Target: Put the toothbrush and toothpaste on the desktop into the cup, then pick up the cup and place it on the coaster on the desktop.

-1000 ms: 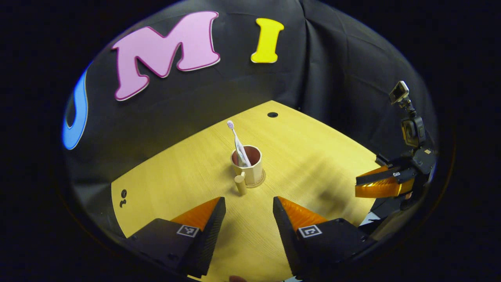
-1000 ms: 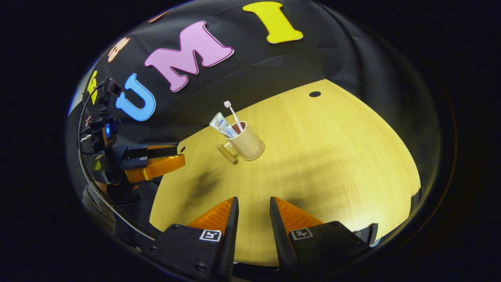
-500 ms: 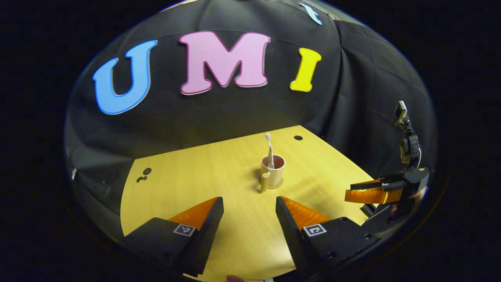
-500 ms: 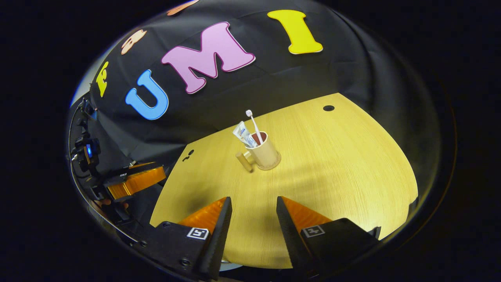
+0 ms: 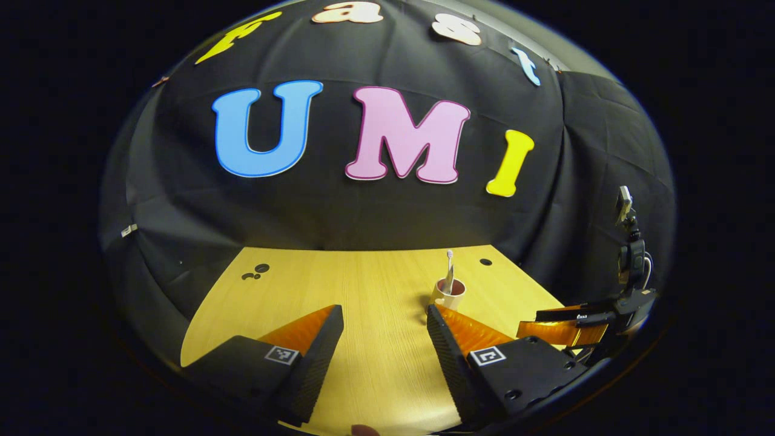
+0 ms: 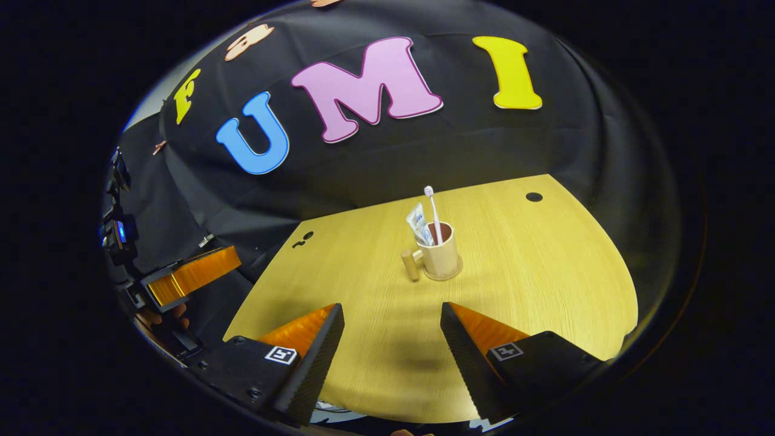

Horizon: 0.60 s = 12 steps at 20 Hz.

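Both tongs are hanging wide open and empty above the near edge of the tabletop [image 6: 545, 290].
One cup [image 6: 442, 254] is standing on one coaster [image 6: 444, 275] mid-tabletop, at 12 o'clock from the right tongs [image 6: 390, 339], holding one toothbrush [image 6: 433, 212] and one toothpaste [image 6: 418, 223]; its handle [image 6: 410, 264] is pointing to 9 o'clock. Bare wood is lying open all round it. The left tongs [image 5: 381, 345] are gaping at 6 o'clock, with the cup [image 5: 449, 292] just past the right finger.

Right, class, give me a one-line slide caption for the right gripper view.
Cup with toothbrush and toothpaste stands on the coaster; open right gripper nearer, empty.
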Tool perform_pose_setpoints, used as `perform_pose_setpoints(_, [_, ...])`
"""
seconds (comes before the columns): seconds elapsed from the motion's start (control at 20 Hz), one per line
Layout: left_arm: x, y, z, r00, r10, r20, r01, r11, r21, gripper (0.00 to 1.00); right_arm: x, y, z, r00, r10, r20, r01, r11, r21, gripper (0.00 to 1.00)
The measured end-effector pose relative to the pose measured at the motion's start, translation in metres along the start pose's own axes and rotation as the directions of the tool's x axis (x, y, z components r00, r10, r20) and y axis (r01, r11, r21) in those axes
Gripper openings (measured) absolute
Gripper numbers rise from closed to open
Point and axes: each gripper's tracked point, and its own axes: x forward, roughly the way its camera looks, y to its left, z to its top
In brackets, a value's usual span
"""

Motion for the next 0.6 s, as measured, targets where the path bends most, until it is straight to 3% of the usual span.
perform_pose_setpoints(0.3, [-0.004, 0.017, -0.002, 1.000, -0.012, 0.005, 0.013, 0.997, -0.080, 0.90, 0.008, 0.038, 0.013, 0.999, 0.030, 0.043, -0.028, 0.998, -0.052, 0.98])
perform_pose_setpoints(0.6, [0.002, 0.011, 0.000, 0.999, -0.051, 0.006, 0.051, 0.997, -0.054, 0.90, 0.006, 0.076, 0.039, 0.991, 0.103, 0.091, -0.096, 0.993, -0.075, 0.98])
